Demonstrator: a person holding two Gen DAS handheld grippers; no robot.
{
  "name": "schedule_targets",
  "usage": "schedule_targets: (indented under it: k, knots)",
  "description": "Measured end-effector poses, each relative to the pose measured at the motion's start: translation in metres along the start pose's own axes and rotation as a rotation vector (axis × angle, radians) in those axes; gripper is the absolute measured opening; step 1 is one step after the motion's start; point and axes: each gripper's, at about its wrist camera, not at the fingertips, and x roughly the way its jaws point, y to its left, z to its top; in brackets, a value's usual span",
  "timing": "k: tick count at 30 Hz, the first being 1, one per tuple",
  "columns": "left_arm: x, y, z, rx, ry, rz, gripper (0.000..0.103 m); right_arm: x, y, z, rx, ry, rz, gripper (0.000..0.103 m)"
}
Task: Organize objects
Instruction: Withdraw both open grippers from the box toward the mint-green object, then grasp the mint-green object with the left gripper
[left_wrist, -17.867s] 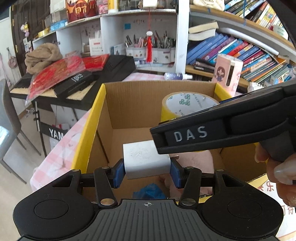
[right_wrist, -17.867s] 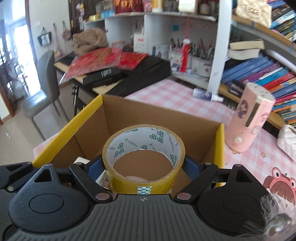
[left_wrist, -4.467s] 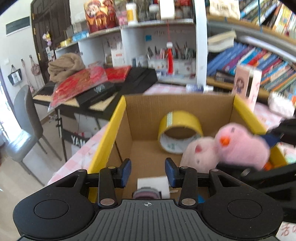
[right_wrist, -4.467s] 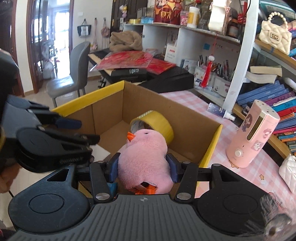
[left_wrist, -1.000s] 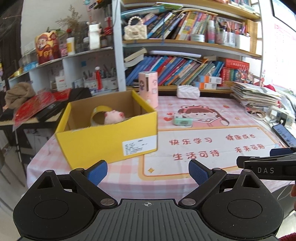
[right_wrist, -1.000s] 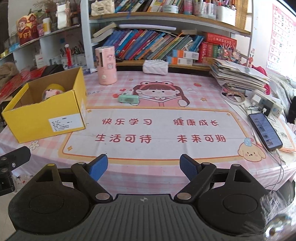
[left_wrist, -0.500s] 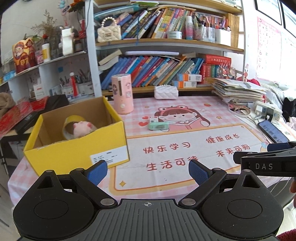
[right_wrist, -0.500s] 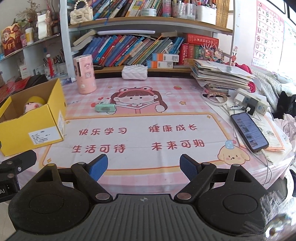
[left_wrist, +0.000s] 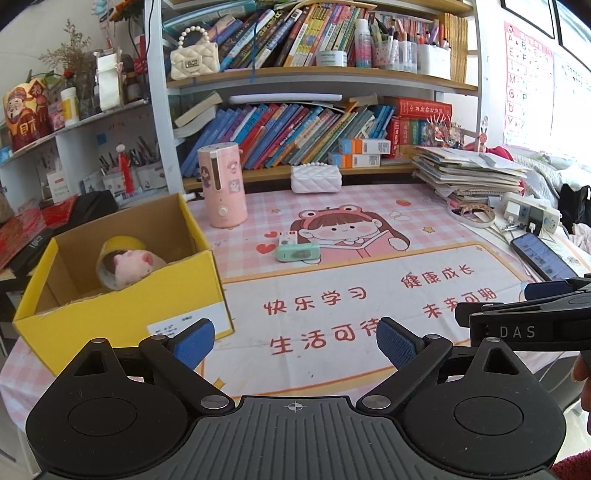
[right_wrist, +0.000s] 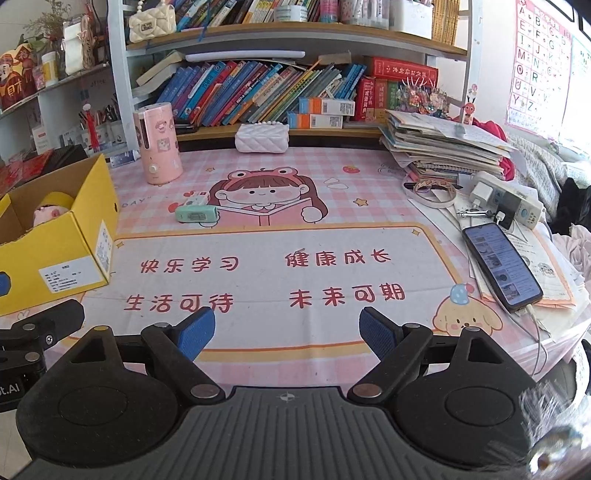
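I judged the packing nearly finished, with one stray item to fetch. The yellow box (left_wrist: 122, 291) sat at the counter's (right_wrist: 258, 280) left end, and inside it I could see the pink plush toy (left_wrist: 131, 264) leaning against the roll of tape (left_wrist: 120, 245) at the box's back wall. Out past the box's right side, near the middle of the printed mat, lay a small mint-green gadget (left_wrist: 298, 253) with a little white block (left_wrist: 287, 239) touching its far edge. The pink cylinder (left_wrist: 221, 186) stood behind the box's far right corner, and I took it for furniture of the desk, though I could not be sure.

To do the next reach well, I reckoned I should bring one tool in low over the mat from the box's side, line its pads across the green gadget's short width, and keep clear of the white block so it was not nudged away. The phone (right_wrist: 500, 264) and its cable, far right of the box, were worth avoiding.

The left tool (left_wrist: 294, 338) stood wide apart, with nothing between its blue pads (left_wrist: 194, 341) and touching nothing. The right tool (right_wrist: 286, 334) was likewise spread, hovering off the counter's near edge, empty and well apart from the box.
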Motion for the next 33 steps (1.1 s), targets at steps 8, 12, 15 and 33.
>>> schedule_targets:
  k: [8,12,15,33]
  knots:
    - [0.034,-0.012,0.021,-0.011,0.006,0.008,0.096,0.031,-0.017,0.027,-0.008,0.006,0.012,0.085]
    - [0.052,-0.02,0.032,-0.02,0.017,0.023,0.096,0.05,-0.027,0.047,-0.019,0.0,0.031,0.085]
    - [0.069,-0.028,0.042,-0.028,0.031,0.041,0.096,0.066,-0.035,0.059,-0.034,0.002,0.052,0.085]
    - [0.146,-0.057,0.07,-0.059,0.104,0.103,0.096,0.142,-0.077,0.112,-0.073,-0.004,0.167,0.089]
